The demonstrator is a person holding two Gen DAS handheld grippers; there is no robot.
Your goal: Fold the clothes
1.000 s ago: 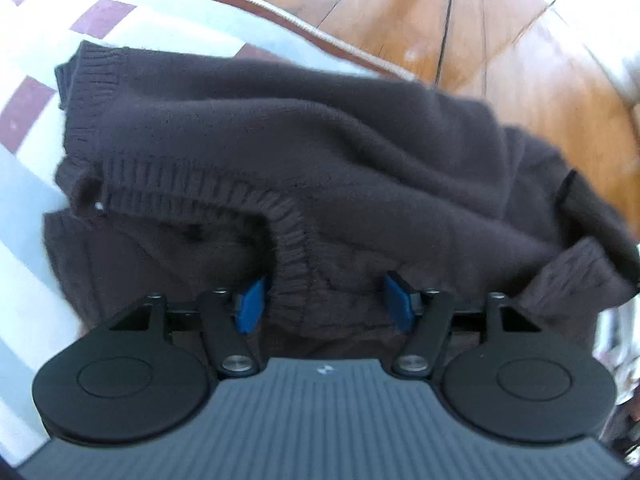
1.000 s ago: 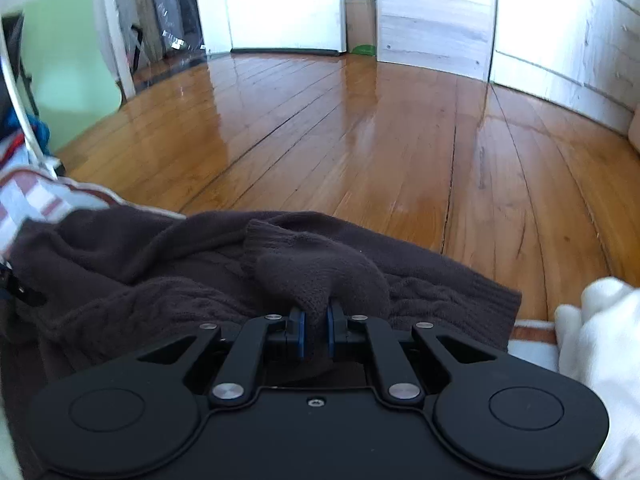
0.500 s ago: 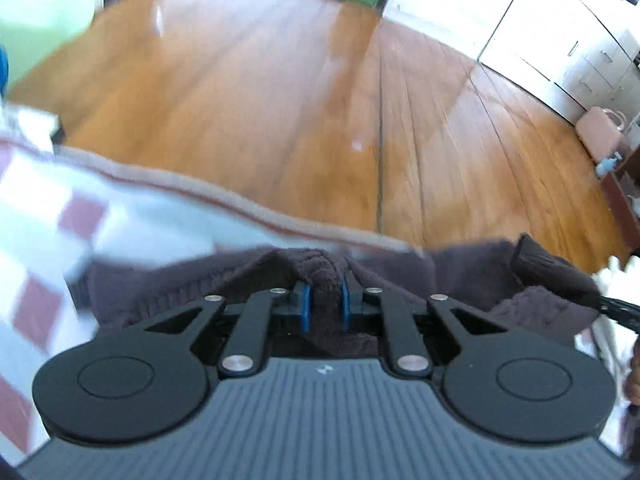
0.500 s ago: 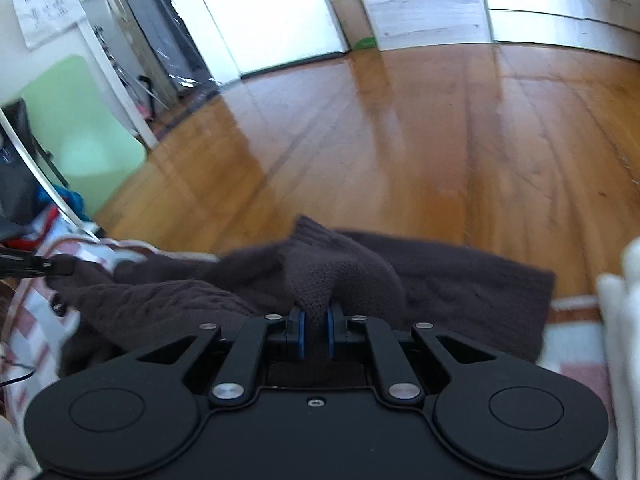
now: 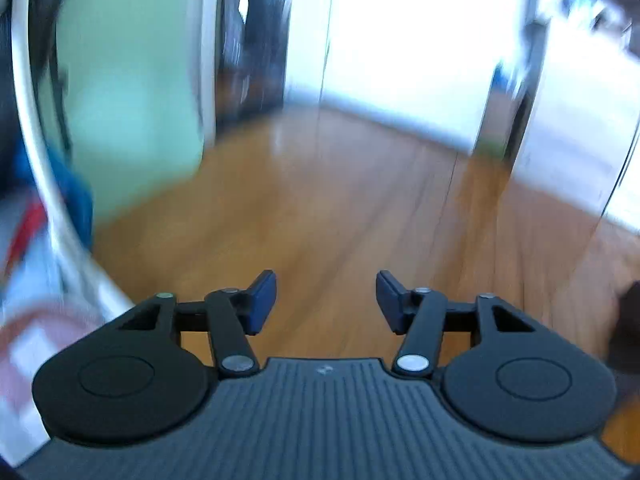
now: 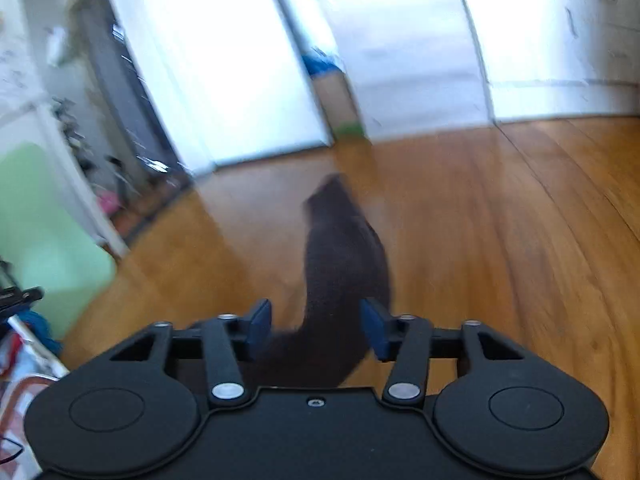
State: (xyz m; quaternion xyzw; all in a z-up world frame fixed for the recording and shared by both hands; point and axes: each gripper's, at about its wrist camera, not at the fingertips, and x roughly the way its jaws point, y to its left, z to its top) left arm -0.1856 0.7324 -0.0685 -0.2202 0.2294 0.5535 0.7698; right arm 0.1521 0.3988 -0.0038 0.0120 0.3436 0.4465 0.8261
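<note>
My left gripper (image 5: 326, 300) is open and empty, raised and facing out over the wooden floor. A dark edge of the brown knit sweater (image 5: 626, 328) shows at the far right of the left wrist view. My right gripper (image 6: 316, 326) is open. A blurred flap of the brown sweater (image 6: 344, 264) sticks up between its blue pads, loose and not pinched. The rest of the sweater is hidden below both grippers.
Wooden floor (image 6: 500, 240) stretches ahead to white doors (image 6: 224, 80) and white cabinets (image 6: 560, 40). A green panel (image 5: 132, 100) and a white metal rail (image 5: 36, 152) stand at left. The red-and-white checked blanket (image 5: 24, 344) shows at lower left.
Both grippers have let go of the sweater and opened. Both have tilted upward, so the views now show the room instead of the sweater on the blanket.
</note>
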